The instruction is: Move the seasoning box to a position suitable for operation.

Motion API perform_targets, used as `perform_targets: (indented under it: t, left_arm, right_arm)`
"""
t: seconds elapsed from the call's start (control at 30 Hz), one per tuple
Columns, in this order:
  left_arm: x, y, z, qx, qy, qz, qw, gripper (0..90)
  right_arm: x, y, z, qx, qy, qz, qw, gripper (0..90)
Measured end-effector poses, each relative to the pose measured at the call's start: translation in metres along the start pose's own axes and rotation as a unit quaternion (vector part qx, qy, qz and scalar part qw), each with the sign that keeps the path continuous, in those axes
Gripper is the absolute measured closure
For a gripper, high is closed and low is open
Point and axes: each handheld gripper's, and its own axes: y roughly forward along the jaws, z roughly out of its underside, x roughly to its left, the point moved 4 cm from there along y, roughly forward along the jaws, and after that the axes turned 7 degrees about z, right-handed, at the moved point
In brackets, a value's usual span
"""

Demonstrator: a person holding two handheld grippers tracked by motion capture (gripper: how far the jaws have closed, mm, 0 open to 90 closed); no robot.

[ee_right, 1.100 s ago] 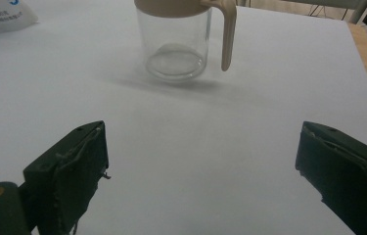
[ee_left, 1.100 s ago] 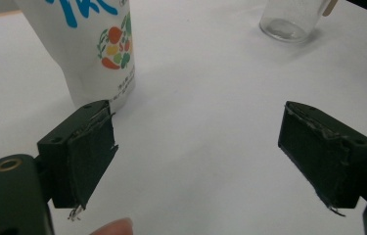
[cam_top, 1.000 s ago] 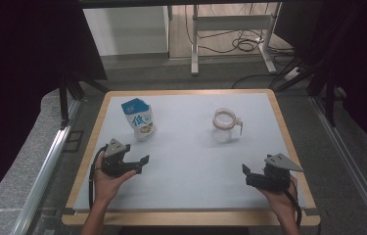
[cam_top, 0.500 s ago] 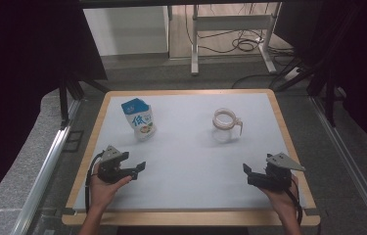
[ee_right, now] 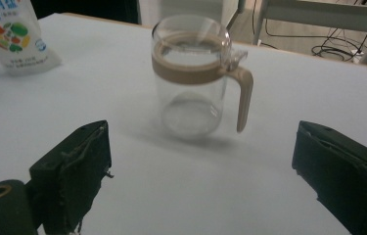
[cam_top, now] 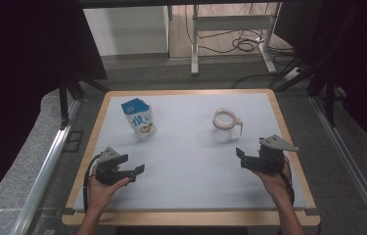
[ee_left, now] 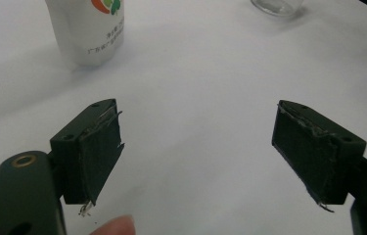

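Both claws rest low over the white surface point(cam_top: 191, 181), jaws spread wide and holding nothing. The left claw point(cam_top: 137, 172) sits near the upright milk pouch point(cam_top: 139, 119); the right claw point(cam_top: 241, 157) faces the glass jug point(ee_right: 195, 81), which stands just beyond it

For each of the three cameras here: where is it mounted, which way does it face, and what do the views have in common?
High view: above the person's side of the table, looking forward and down; forearms, left tool and right tool show.
Left gripper view: rides the left tool, faces across the table at the pouch; open jaws and a fingertip show.
Right gripper view: rides the right tool, faces the jug; open jaws show.
Shared: all three views show the pouch and jug.
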Motion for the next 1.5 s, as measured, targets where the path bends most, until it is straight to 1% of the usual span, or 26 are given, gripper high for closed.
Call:
perform_targets:
  t: [0.17,0.2,0.27,0.3,0.33,0.37,0.43,0.53,0.63,0.67,0.7,0.73,0.8,0.87,0.93,1.0,1.03,1.07,1.13,1.17,1.23,1.27,1.3,1.33,1.37,1.5]
  left_arm:
    - [0.0,0.004,0.003,0.007,-0.002,0.003,1.0,17.9]
    - [0.0,0.004,0.003,0.007,-0.002,0.003,1.0,17.9]
    - [0.001,0.005,0.004,0.007,-0.004,0.002,1.0,17.8]
    - [0.001,0.004,0.004,0.004,-0.006,0.004,1.0,17.8]
    - [0.001,0.004,0.004,0.004,-0.006,0.004,1.0,17.7]
    - [0.002,0.004,0.004,0.004,-0.007,0.003,1.0,17.6]
    - [0.002,0.004,0.004,0.004,-0.007,0.004,1.0,17.6]
    - [0.003,0.003,0.004,0.003,-0.008,0.003,1.0,17.6]
    - [0.005,0.003,0.005,0.003,-0.008,0.003,1.0,17.6]
    - [0.005,0.003,0.005,0.002,-0.011,0.003,0.9999,17.6]
    - [0.005,0.002,0.005,0.001,-0.011,0.003,0.9999,17.6]
    - [0.006,0.002,0.005,0.002,-0.009,0.003,1.0,17.6]
    - [0.006,0.001,0.005,0.001,-0.008,0.002,1.0,17.6]
    - [0.007,0.0,0.005,-0.002,-0.01,0.002,0.9999,17.6]
    - [0.007,-0.001,0.005,-0.002,-0.009,0.002,1.0,17.6]
    - [0.008,-0.001,0.005,-0.003,-0.013,0.001,0.9999,17.6]
    - [0.008,-0.001,0.005,-0.001,-0.011,0.001,0.9999,17.6]
    - [0.008,0.0,0.005,0.0,-0.01,0.0,0.9999,17.6]
    - [0.008,0.0,0.005,0.0,-0.012,0.002,0.9999,17.6]
    - [0.007,0.002,0.006,0.002,-0.011,0.0,0.9999,17.6]
    - [0.007,0.002,0.006,0.004,-0.007,0.001,1.0,17.5]
    - [0.007,0.002,0.006,0.004,-0.007,0.001,1.0,17.4]
    - [0.007,0.002,0.006,0.004,-0.008,0.001,1.0,17.4]
    - [0.007,0.002,0.006,0.004,-0.008,0.001,1.0,17.4]
    - [0.007,0.002,0.006,0.003,-0.007,0.001,1.0,17.4]
    - [0.008,0.004,0.007,0.006,-0.008,-0.001,1.0,17.4]
  right_arm:
    - [-0.004,0.021,-0.011,0.008,0.015,-0.001,0.9999,5.9]
    - [-0.004,0.021,-0.011,0.008,0.015,-0.001,0.9999,5.9]
    - [-0.006,0.036,-0.019,0.014,0.009,-0.01,0.9998,5.6]
    - [-0.007,0.041,-0.022,0.014,0.012,-0.014,0.9997,5.4]
    - [-0.007,0.041,-0.022,0.014,0.012,-0.014,0.9997,5.4]
    - [-0.01,0.052,-0.03,0.021,0.02,-0.022,0.9993,4.8]
    - [-0.011,0.063,-0.038,0.025,0.023,-0.029,0.999,4.6]
    - [-0.008,0.08,-0.047,0.033,0.011,-0.033,0.9988,4.1]
    - [-0.003,0.098,-0.051,0.051,0.003,-0.038,0.998,3.2]
    - [-0.002,0.103,-0.052,0.047,0.003,-0.041,0.998,3.3]
    - [-0.001,0.109,-0.052,0.052,0.009,-0.044,0.9976,2.9]
    - [-0.001,0.115,-0.051,0.064,0.005,-0.044,0.997,1.7]
    - [0.0,0.124,-0.052,0.074,-0.003,-0.041,0.9965,0.9]
    - [0.001,0.128,-0.054,0.064,0.0,-0.048,0.9968,0.9]
    - [0.002,0.134,-0.054,0.079,-0.005,-0.054,0.9954,0.8]
    - [0.003,0.136,-0.055,0.081,-0.008,-0.056,0.9951,0.8]
    - [0.005,0.139,-0.058,0.082,-0.015,-0.061,0.9946,1.0]
    - [0.006,0.14,-0.059,0.078,-0.017,-0.062,0.9949,1.0]
    - [0.007,0.142,-0.058,0.084,-0.017,-0.064,0.9942,1.0]
    - [0.01,0.148,-0.055,0.103,-0.034,-0.061,0.9922,1.1]
    - [0.011,0.154,-0.051,0.116,-0.042,-0.06,0.9906,2.3]
    - [0.011,0.154,-0.051,0.116,-0.042,-0.06,0.9906,2.3]
    - [0.011,0.157,-0.049,0.119,-0.053,-0.053,0.9901,3.5]
    - [0.011,0.157,-0.049,0.119,-0.053,-0.053,0.9901,3.5]
    - [0.011,0.157,-0.049,0.115,-0.056,-0.063,0.9898,8.1]
    - [0.011,0.156,-0.049,0.112,-0.059,-0.067,0.9897,9.9]
